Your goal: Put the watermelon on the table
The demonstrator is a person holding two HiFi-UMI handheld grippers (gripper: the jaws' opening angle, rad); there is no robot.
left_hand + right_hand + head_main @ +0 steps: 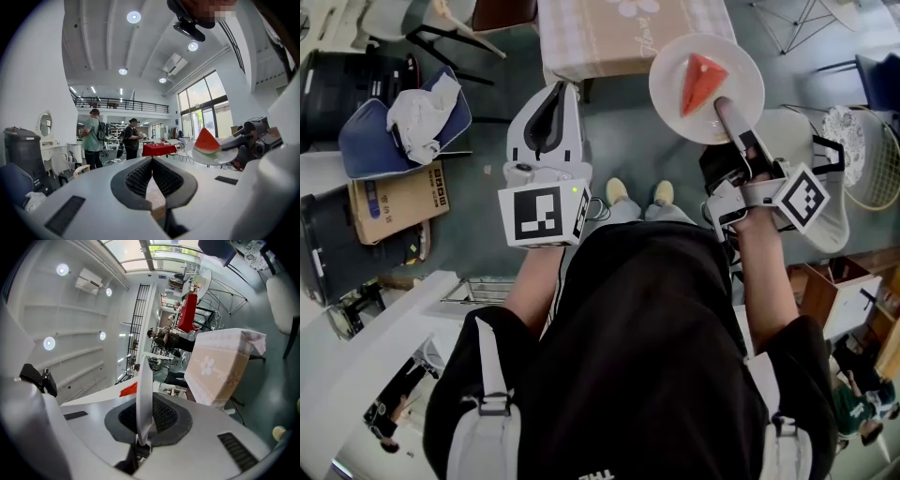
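Head view: the right gripper (729, 112) is clamped on the rim of a white plate (741, 67). The plate carries the watermelon slice (701, 82) in the air ahead of the jaws, above the grey-green floor (628, 131). The cloth-covered table (609, 37) stands just beyond the tips of the left gripper (551, 98).

Left gripper view: its pads meet with nothing between them. The plate and slice hang to its right. Ahead is a tall white hall with round ceiling lights (133, 17), large windows (206, 101), a balcony railing (122, 104), two standing people (93, 136) and a red-covered table (159, 149).

Right gripper view: the plate stands edge-on between the pressed jaws, with the cloth-covered table ahead to the right.
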